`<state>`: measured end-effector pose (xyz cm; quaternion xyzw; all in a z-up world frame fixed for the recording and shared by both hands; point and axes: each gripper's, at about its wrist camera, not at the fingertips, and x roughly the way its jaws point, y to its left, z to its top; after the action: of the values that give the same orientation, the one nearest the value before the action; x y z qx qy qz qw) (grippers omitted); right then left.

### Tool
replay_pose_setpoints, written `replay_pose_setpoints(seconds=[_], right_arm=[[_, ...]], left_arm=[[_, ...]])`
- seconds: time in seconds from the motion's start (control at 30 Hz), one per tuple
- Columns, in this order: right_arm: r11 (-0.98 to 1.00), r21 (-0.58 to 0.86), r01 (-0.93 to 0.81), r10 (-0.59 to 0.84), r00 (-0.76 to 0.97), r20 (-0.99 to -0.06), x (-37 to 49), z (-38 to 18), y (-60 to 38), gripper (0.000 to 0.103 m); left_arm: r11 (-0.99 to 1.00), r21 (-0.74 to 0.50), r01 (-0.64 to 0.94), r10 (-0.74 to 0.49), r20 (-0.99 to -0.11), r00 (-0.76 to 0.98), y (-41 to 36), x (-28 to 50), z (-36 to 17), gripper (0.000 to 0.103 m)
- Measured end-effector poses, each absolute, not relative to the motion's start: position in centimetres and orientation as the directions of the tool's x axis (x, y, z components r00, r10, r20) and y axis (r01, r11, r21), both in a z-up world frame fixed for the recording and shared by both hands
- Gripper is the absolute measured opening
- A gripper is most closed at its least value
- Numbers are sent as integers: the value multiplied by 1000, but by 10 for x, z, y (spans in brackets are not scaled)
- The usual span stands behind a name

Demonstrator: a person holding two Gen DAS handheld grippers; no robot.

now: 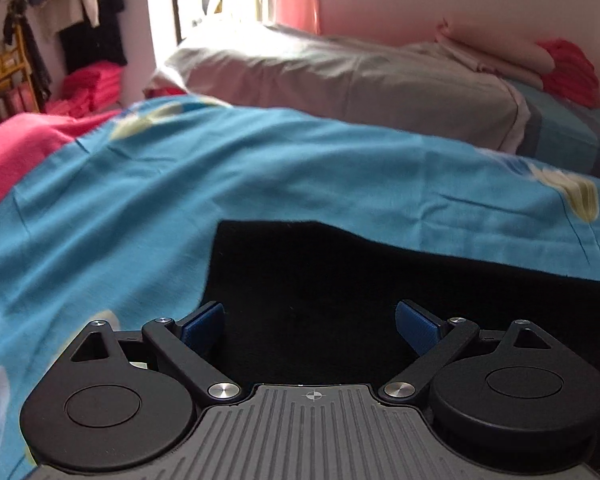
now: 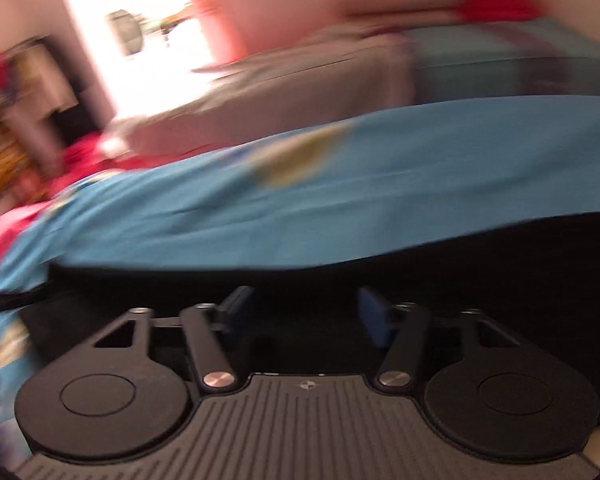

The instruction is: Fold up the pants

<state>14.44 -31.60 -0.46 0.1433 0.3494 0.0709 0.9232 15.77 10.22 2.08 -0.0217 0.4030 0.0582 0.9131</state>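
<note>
Black pants (image 1: 340, 280) lie flat on a blue bedsheet (image 1: 180, 184). In the left wrist view, my left gripper (image 1: 310, 320) is open, its blue pads (image 1: 204, 322) spread above the pants near their left edge. In the right wrist view, which is blurred, the pants (image 2: 420, 264) span the lower frame on the sheet (image 2: 300, 208). My right gripper (image 2: 306, 312) is open over the dark cloth, with nothing between its pads (image 2: 374, 312).
A grey pillow (image 1: 340, 80) lies behind the pants, with a folded pink cloth (image 1: 500, 48) and a red cloth (image 1: 568, 68) at the back right. A pink blanket (image 1: 16, 148) lies at the left. Clothes hang on the wall (image 1: 80, 4) at the far left.
</note>
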Motion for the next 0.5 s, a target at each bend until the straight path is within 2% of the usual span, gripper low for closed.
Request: replay_pose_setpoints(seconds=[0.03, 0.07, 0.1, 0.17, 0.2, 0.23, 0.37, 0.4, 0.43, 0.47, 0.5], right_arm=[[943, 331, 46, 181, 760, -624, 141, -5, -347, 1], [909, 399, 119, 168, 771, -614, 135, -2, -375, 8], [873, 430, 230, 91, 790, -607, 122, 3, -399, 37], [862, 346, 371, -117, 808, -577, 96, 18, -420, 59], [856, 341, 388, -153, 821, -551, 83, 24, -426, 58], [851, 384, 359, -113, 838, -534, 72, 28, -429, 58], [772, 622, 131, 263, 825, -500, 65, 11, -424, 66], [749, 653, 111, 329, 794, -512, 72, 0, -421, 63], [745, 656, 123, 341, 775, -532, 79, -11, -425, 52], [736, 663, 135, 334, 780, -529, 83, -20, -434, 16], [708, 687, 165, 319, 793, -519, 87, -28, -452, 0]], left_arm=[[991, -2, -132, 85, -758, 647, 101, 162, 19, 103], [990, -8, -139, 84, -764, 640, 99, 165, 20, 103], [989, -13, -147, 86, -761, 643, 97, 166, 23, 103], [988, -47, -150, 67, -740, 670, 93, 165, 32, 103], [988, -69, -141, 48, -725, 687, 88, 164, 39, 103], [988, -86, -129, 30, -714, 699, 83, 164, 41, 103], [987, -118, -105, -10, -711, 703, 62, 172, 17, 103], [989, -98, -112, 4, -732, 681, 58, 175, 2, 103], [993, -57, -102, 29, -728, 685, 53, 173, -9, 103], [997, -2, -73, 51, -697, 716, 45, 168, -12, 103], [998, 39, -58, 69, -693, 718, 40, 167, -13, 103]])
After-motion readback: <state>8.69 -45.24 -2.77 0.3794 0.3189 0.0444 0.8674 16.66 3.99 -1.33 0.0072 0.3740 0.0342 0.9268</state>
